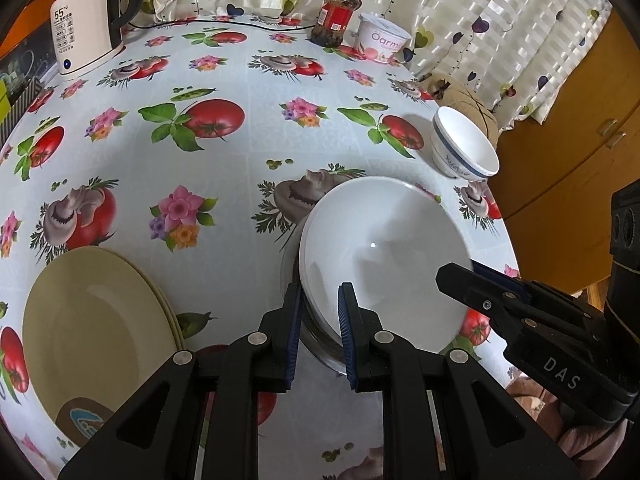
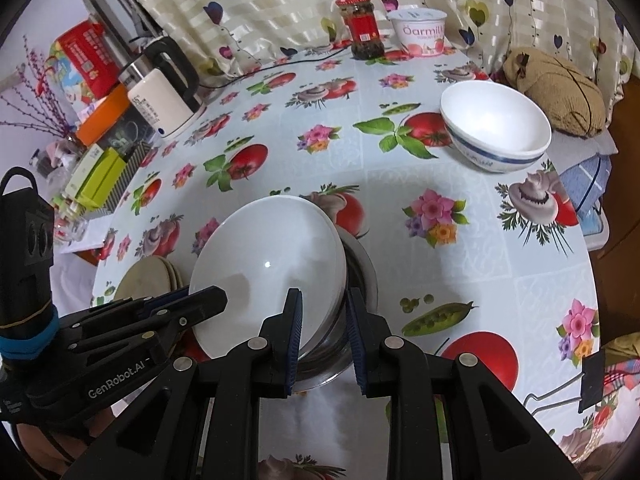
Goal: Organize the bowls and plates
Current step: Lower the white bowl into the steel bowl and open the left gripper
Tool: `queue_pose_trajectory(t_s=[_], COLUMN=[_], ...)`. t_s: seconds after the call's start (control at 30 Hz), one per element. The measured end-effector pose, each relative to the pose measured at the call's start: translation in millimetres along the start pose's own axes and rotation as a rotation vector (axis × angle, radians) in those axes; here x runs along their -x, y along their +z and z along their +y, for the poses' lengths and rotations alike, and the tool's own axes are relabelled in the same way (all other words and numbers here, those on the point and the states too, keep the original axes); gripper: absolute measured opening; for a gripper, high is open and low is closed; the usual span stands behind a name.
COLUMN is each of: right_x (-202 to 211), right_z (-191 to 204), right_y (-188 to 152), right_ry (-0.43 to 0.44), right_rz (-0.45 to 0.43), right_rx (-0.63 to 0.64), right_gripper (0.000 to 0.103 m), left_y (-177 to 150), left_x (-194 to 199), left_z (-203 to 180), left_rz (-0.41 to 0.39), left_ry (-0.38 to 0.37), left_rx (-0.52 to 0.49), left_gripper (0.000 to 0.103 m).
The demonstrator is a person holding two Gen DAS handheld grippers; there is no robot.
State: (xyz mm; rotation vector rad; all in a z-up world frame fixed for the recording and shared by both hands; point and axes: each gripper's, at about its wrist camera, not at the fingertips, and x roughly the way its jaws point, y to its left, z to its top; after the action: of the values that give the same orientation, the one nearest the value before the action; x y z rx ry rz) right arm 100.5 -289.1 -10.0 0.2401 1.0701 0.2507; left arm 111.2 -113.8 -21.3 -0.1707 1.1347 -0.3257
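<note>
1. Left gripper (image 1: 320, 300): blue-padded fingers (image 1: 346, 320) closed across the near rim of the white plate (image 1: 384, 248), one pad under the rim, the other on the plate's upper face.
2. Right gripper (image 2: 322, 306): fingers (image 2: 295, 320) clamped the same way on the plate's opposite rim, seen in the right wrist view; also visible in the left wrist view reaching the plate's right edge (image 1: 472, 292).
3. White plate (image 2: 268, 276): round, so no long axis; held tilted, face turned up and toward the cameras, far edge higher than the gripped edges. Sits over a shiny steel bowl (image 2: 360, 276), whose rim shows just beneath it; contact between the two cannot be told.
4. Stack of beige plates (image 1: 96, 328): flat on the tablecloth (image 1: 240, 184), left of the white plate and apart from it.
5. White bowl with a blue band (image 2: 496, 128): upright, mouth up, farther back on the right, well apart from the plate.
6. Farther out: kettle (image 1: 84, 32) at the back left; red-lidded jar (image 1: 336, 16) and yoghurt tub (image 1: 384, 40) side by side at the back edge by the curtain (image 1: 500, 20).
</note>
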Motion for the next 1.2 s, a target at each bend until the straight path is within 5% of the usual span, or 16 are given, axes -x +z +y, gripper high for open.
queue_pose_trajectory(t_s=[1.2], right_x=[39.5], right_z=[-22.0], right_y=[16.8], right_ry=[-0.033], right_rz=[-0.125], right_rx=[0.016], right_gripper=[0.034], left_y=[29.4], left_x=[26.7], left_z=[-23.7], left_rz=[-0.130], left_ry=[0.004], left_rx=[-0.076], left_gripper=[0.020])
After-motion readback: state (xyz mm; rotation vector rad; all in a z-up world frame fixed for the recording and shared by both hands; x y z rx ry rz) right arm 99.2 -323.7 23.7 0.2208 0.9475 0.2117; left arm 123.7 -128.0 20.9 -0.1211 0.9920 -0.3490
